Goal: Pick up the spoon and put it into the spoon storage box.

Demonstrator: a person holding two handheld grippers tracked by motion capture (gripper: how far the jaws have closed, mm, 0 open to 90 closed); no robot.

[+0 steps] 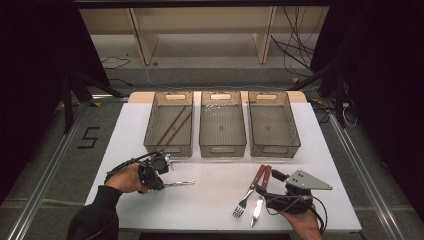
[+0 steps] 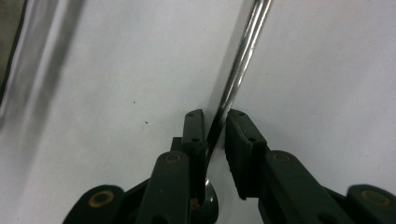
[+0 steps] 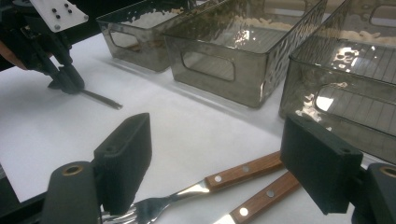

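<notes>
**Spoon pinched, lift pending**

Metal spoon (image 2: 236,70) flat on the white surface (image 1: 215,197), handle pinched between the pads of the left tool (image 2: 215,128). Likely the pick-up step; next, a clean lift toward one of three grey bins (image 1: 222,125), possibly the middle one. Right tool (image 3: 224,163) spread above fork (image 3: 187,189) and knife (image 3: 261,196). Chopsticks (image 1: 172,126) in the left bin. Dark room, shelving behind.

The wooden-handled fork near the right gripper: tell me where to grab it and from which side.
Grip the fork on its wooden handle, coming straight down from above with the right gripper turned across it. It lies flat beside the knife, handles nearly touching, so one of the fingers probably has to wedge between them.
</notes>
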